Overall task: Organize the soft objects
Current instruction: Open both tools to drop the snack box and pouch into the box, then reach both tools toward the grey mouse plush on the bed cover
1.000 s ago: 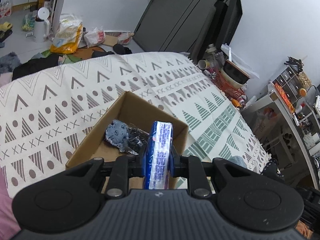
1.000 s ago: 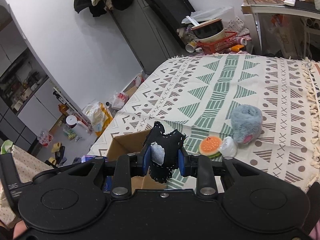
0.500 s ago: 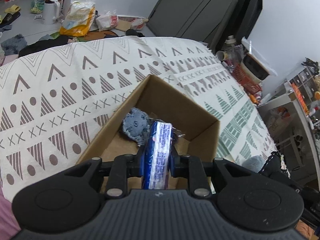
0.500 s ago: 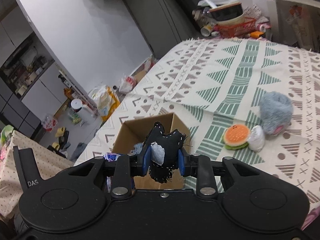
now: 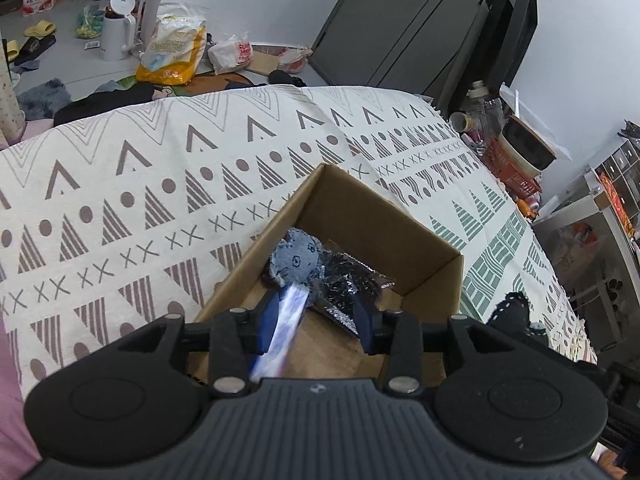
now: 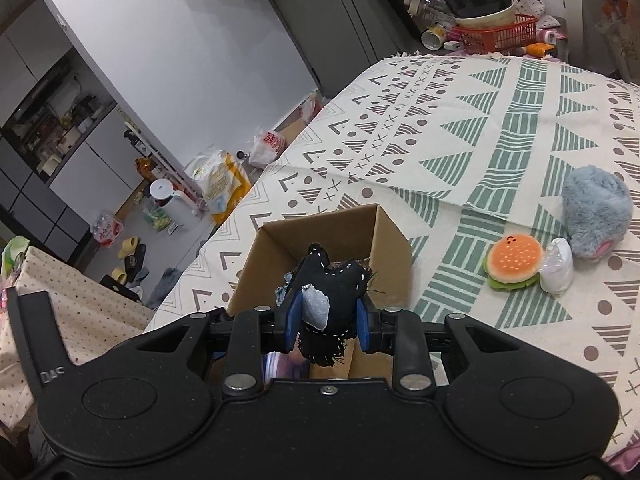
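Two items already lie in the cardboard box [image 5: 424, 236]: a blue-grey stuffed toy [image 5: 294, 262] and a dark glittery pouch [image 5: 348, 286]. Left gripper [image 5: 316, 320], jaws spread wide above the box; a blue-and-white packet [image 5: 282, 330], motion-blurred, leans against its left finger and appears to be dropping into the box. Right gripper [image 6: 327, 318], jaws pinching a black stitched plush [image 6: 330, 292] held over the box's near edge, not yet released. Remaining on the patterned cloth [image 6: 500, 120], well apart from the box: a burger plush [image 6: 514, 262], a small white soft item [image 6: 557, 266] touching it, and a grey furry toy [image 6: 598, 216] just beside. Judged progress: roughly half complete; three items remain uncollected.
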`<state>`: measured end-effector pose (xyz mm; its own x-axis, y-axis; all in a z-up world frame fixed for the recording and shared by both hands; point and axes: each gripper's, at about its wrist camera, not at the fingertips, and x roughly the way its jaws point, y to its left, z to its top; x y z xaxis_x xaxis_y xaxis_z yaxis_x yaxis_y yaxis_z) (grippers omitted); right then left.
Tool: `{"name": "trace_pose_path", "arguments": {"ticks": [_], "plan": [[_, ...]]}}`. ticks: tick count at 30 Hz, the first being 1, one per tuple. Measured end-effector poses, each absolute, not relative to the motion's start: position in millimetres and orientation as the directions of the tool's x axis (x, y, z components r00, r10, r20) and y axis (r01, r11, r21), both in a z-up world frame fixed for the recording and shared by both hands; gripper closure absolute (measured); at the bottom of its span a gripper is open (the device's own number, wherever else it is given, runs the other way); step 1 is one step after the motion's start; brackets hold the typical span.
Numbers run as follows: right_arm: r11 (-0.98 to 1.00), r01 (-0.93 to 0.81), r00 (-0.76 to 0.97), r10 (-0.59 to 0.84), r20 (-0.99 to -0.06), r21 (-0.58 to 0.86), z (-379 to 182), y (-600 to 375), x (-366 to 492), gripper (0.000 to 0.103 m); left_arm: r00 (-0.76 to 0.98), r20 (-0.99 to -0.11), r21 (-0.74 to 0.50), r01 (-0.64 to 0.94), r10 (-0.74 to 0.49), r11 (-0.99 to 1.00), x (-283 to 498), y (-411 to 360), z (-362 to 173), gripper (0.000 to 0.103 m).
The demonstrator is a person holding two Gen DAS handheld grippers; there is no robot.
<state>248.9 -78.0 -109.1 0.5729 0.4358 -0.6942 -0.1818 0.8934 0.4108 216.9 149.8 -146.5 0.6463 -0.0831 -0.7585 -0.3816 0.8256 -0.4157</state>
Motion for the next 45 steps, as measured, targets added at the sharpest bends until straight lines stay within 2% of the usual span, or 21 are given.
{"name": "trace_pose_path", "arguments": {"ticks": [7, 13, 18, 20, 21, 23, 25, 27, 29, 33, 41, 45], "plan": [[0.887, -0.186, 0.568, 0.448, -0.69, 0.423, -112, -72, 251, 0.075, 0.637, -0.767, -0.414, -0.399, -0.078, 0.818, 209, 150, -133, 0.058], [0.858, -0.203, 0.571, 0.495, -0.655, 0.472, -106, -74, 250, 0.063, 0.632, -0.774, -0.377, -0.411, -0.039, 0.83, 203, 147, -117, 0.054], [0.857, -0.208, 0.606, 0.491, -0.626, 0.471, -89, -84, 241, 0.047, 0.642, -0.766, -0.34, -0.387, -0.014, 0.857, 195, 137, -97, 0.052], [0.865, -0.195, 0.621, 0.473, -0.624, 0.462, -82, -90, 238, 0.03, 0.651, -0.759, -0.323, -0.375, -0.001, 0.869, 191, 131, -89, 0.051], [0.869, -0.189, 0.63, 0.464, -0.623, 0.457, -79, -93, 237, 0.023, 0.656, -0.755, -0.32, -0.372, 0.002, 0.871, 189, 128, -85, 0.048], [0.88, -0.179, 0.647, 0.442, -0.621, 0.439, -72, -100, 233, 0.016, 0.664, -0.747, -0.322, -0.37, 0.006, 0.871, 185, 125, -79, 0.043], [0.89, -0.174, 0.654, 0.425, -0.626, 0.422, -65, -107, 229, 0.013, 0.669, -0.743, -0.319, -0.363, 0.007, 0.875, 182, 120, -72, 0.039], [0.897, -0.167, 0.658, 0.411, -0.631, 0.409, -59, -114, 226, 0.01, 0.667, -0.745, -0.307, -0.35, 0.005, 0.885, 180, 113, -66, 0.027], [0.901, -0.162, 0.665, 0.401, -0.63, 0.402, -52, -120, 222, 0.004, 0.666, -0.746, -0.297, -0.341, 0.006, 0.892, 179, 108, -59, 0.024], [0.904, -0.17, 0.683, 0.395, -0.615, 0.392, -34, -132, 215, 0.0, 0.673, -0.74, -0.273, -0.311, 0.008, 0.91, 175, 94, -43, 0.017], [0.908, -0.175, 0.689, 0.39, -0.611, 0.382, -9, -171, 208, 0.0, 0.678, -0.735, -0.267, -0.267, -0.017, 0.926, 168, 70, -19, 0.012], [0.915, -0.176, 0.706, 0.375, -0.601, 0.364, 1, -193, 203, 0.0, 0.694, -0.72, -0.266, -0.26, -0.012, 0.928, 164, 59, -10, 0.004]]}}
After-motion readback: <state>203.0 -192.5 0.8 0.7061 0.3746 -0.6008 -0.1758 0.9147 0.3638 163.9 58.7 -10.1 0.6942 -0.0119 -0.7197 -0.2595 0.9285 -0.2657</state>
